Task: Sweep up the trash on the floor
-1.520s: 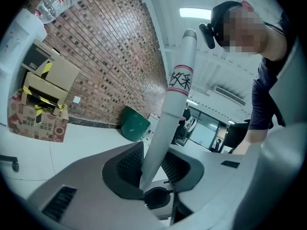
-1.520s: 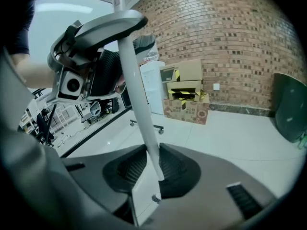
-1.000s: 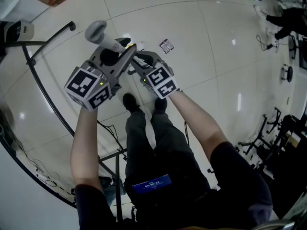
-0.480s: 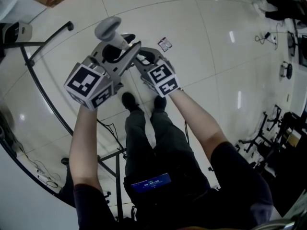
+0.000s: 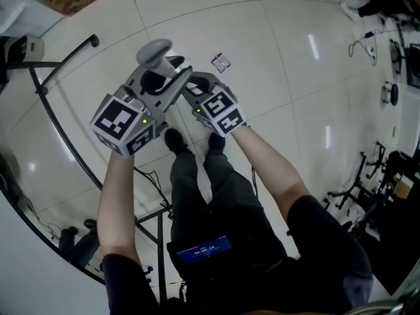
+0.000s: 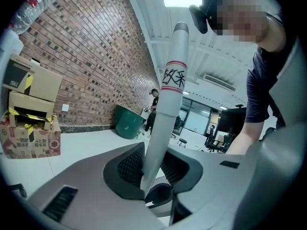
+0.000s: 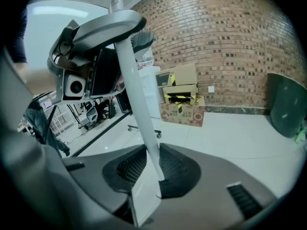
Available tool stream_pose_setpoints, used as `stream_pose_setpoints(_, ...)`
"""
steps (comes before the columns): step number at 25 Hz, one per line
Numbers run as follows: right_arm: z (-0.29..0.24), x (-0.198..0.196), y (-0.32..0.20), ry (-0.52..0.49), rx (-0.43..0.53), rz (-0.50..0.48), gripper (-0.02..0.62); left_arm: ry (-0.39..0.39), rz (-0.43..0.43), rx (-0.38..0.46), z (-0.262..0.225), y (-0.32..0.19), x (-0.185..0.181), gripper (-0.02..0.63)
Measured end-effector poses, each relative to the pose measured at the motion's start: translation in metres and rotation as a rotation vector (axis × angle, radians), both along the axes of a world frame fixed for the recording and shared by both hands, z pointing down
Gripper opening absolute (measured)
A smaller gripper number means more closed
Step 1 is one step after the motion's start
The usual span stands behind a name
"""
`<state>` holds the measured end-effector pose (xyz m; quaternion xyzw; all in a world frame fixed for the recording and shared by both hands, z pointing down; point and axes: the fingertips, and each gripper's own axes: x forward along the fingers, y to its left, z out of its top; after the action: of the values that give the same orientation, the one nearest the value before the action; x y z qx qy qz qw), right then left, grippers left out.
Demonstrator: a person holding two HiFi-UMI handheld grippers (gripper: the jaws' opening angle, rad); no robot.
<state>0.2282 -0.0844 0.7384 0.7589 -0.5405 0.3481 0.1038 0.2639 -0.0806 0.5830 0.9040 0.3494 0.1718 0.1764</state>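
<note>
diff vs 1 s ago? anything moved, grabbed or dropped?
The grey handle top swung to the right in the head view, ending closer above the grippers. Nothing was grabbed or released: the left gripper stays clamped on the white handle, and the right gripper on the thin white pole. The floor scrap and the feet are about where they were.

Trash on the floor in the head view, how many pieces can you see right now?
1: a small flat scrap lies on the pale tile floor, ahead of the person's feet. Others may be hidden behind the person's arms.
</note>
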Motion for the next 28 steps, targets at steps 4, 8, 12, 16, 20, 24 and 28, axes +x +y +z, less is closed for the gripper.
stream_pose_setpoints(4, -0.031, -0.02, 0.011, -0.038, 0.039, 0.029, 0.1, 0.028, 0.064, 0.039, -0.034, 0.02, -0.02, 0.08)
stream_pose_setpoints(8, -0.078, -0.046, 0.022, -0.048, 0.095, 0.038, 0.1, 0.075, 0.043, 0.095, -0.081, 0.032, -0.035, 0.069)
stream_pose_setpoints(12, -0.132, -0.068, 0.041, -0.057, 0.157, 0.034, 0.098, 0.076, 0.012, 0.131, -0.13, 0.047, -0.049, 0.058)
stream_pose_setpoints(16, -0.184, -0.088, 0.07, -0.061, 0.201, -0.003, 0.098, 0.102, 0.018, 0.159, -0.182, 0.078, -0.07, 0.057)
stream_pose_setpoints(20, -0.227, -0.092, 0.102, -0.079, 0.213, -0.068, 0.1, 0.151, 0.001, 0.172, -0.231, 0.114, -0.086, 0.06)
stream_pose_setpoints(24, -0.269, -0.085, 0.13, -0.055, 0.254, -0.117, 0.101, 0.146, -0.069, 0.188, -0.268, 0.135, -0.084, 0.06)
stream_pose_setpoints(28, -0.293, -0.072, 0.149, 0.0, 0.261, -0.135, 0.1, 0.101, -0.265, 0.089, -0.293, 0.132, -0.071, 0.061)
